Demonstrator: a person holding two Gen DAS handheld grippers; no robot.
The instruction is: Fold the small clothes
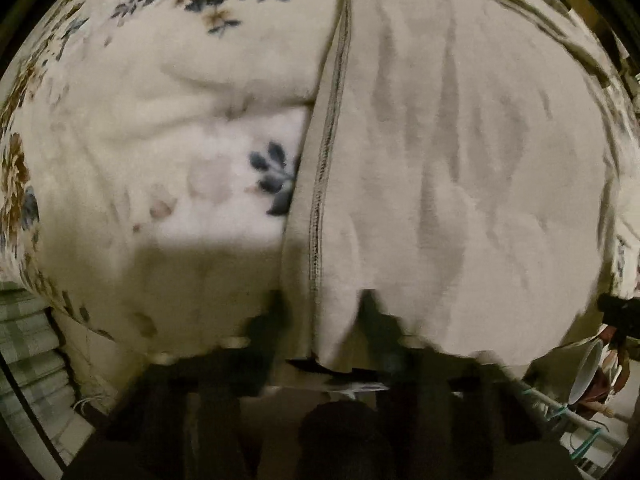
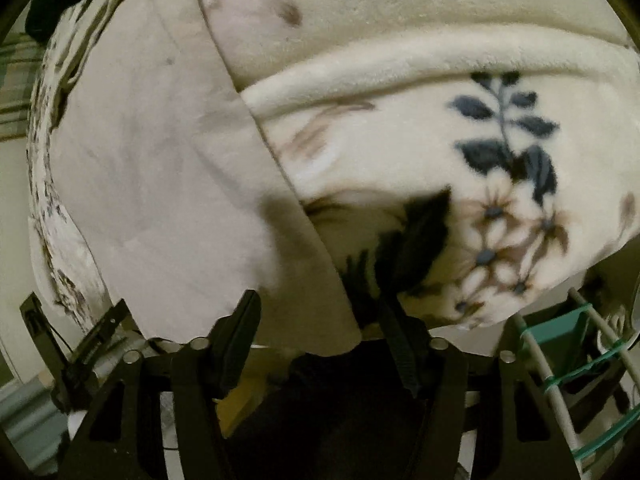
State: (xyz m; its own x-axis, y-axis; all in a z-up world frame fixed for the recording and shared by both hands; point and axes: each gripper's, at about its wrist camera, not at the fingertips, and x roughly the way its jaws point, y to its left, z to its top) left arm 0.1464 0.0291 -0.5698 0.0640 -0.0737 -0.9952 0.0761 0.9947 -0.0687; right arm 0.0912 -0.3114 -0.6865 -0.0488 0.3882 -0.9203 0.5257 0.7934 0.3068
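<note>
L gripper [image 1: 320, 316]: jaws blurred, beige garment [image 1: 460, 168] edge between them, grip can't tell. Garment lies on floral fleece blanket [image 1: 160, 120]. R gripper [image 2: 318, 316]: jaws apart, garment corner between, not pinched.

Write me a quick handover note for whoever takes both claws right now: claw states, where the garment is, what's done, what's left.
Left claw: fingers straddle the beige garment at its stitched edge; too blurred to say whether it is clamped.
Right claw: open, fingers on either side of the garment's near corner, not pinching.
Garment lies spread over the floral fleece blanket, wrinkled, one straight edge running away from the claws.
Done: hard to judge; garment looks mostly flat, no finished fold seen.
Left: get firm grips on both near corners, then fold across and smooth.
</note>
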